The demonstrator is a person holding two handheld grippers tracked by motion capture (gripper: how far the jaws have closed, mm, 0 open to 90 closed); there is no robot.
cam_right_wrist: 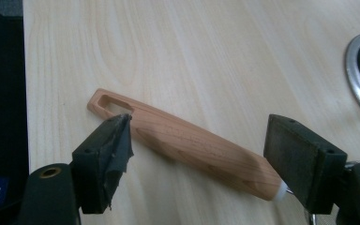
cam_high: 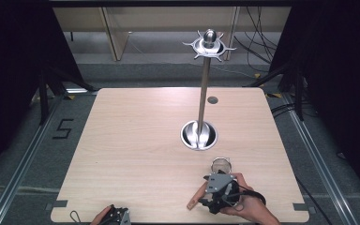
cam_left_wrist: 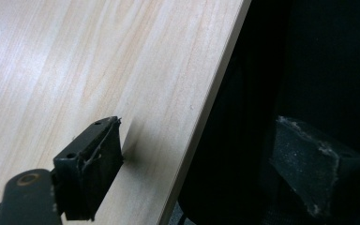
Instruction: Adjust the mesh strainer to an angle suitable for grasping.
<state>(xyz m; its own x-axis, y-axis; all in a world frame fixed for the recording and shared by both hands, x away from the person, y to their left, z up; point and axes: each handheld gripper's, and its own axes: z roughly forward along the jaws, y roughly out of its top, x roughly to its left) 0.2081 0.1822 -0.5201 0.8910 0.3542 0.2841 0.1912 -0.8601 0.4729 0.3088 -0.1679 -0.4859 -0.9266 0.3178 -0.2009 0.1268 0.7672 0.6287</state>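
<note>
Two spoons [cam_high: 198, 136] — steel bowl [cam_high: 187, 138], upright pole.

A pale, wood-grained table [cam_high: 136, 154] carries a shiny silver metal stand with a round base [cam_high: 199, 135]; near its front edge lies a light-brown wooden handle [cam_right_wrist: 187, 145] with a white tip, flanked by black jaws.

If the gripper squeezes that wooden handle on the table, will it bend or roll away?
The wooden handle looks like solid wood, so it will probably stay stiff, not bend. Its sides look rounded and smooth, so it might slip or roll a little on the table. The right gripper is open with a jaw on each side, which should stop it.
</note>
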